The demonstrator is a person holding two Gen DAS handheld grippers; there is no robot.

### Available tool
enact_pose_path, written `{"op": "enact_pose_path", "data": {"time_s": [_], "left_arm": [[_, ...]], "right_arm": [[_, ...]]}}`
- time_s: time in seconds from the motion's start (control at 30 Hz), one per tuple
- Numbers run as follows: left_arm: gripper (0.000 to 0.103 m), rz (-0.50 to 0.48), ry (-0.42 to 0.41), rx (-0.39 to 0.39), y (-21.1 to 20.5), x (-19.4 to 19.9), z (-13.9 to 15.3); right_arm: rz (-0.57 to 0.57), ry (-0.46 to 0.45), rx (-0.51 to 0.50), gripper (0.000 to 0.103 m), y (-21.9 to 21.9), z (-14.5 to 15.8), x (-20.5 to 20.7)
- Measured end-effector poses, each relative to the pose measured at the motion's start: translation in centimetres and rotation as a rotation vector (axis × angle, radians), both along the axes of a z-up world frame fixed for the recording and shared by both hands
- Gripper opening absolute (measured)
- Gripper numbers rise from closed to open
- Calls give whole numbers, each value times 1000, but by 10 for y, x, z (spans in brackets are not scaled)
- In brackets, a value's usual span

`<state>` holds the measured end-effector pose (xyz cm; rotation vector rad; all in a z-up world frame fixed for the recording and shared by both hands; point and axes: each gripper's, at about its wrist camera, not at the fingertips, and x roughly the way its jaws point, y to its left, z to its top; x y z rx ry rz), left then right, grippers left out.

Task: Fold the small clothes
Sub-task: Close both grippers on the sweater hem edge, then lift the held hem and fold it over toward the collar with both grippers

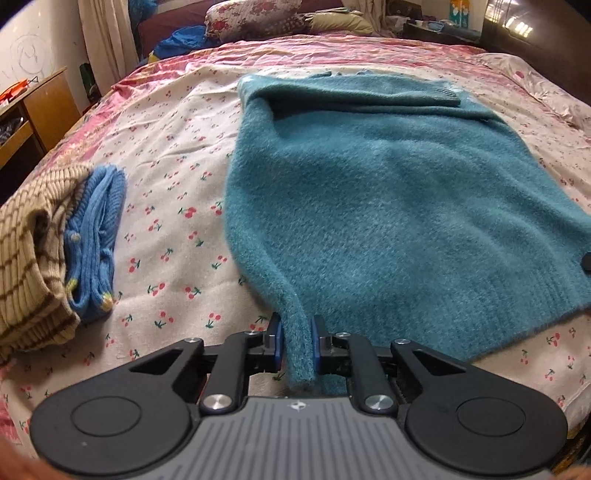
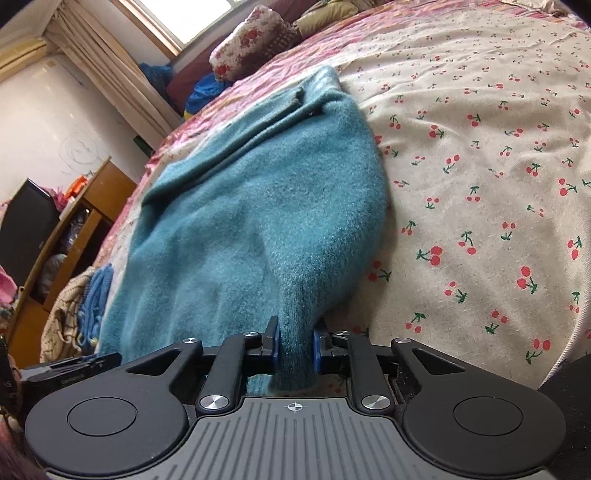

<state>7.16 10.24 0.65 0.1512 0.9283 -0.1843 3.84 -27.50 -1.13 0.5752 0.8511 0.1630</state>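
A fuzzy teal sweater lies spread on the cherry-print bedsheet, its sleeves folded across its far end. My left gripper is shut on the near left corner of its hem, pinched between the blue pads. In the right wrist view the same sweater stretches away from me, and my right gripper is shut on the near right corner of the hem. The pinched cloth bunches into a narrow fold at each gripper. The left gripper's body shows at the lower left of the right wrist view.
A beige striped knit and a blue knit lie folded at the left of the bed. Floral pillows sit at the head. A wooden shelf unit stands left of the bed. The bedsheet stretches to the right.
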Motion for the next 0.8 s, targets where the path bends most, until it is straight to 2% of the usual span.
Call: {"op": "enact_pose_path", "data": {"time_s": [0.33,0.6,0.8], "left_arm": [[19,-23,-2,-34,-4,5,12],[18,-22,-30,-57,-8,7,25],[18,3,-50,-202,3,18,45]], "right_arm": [[-5,-24,53,16,2,3,5],[-33,-36,165,16,-4,3,4],[-57,-75,270,15,-13,15,5]]}}
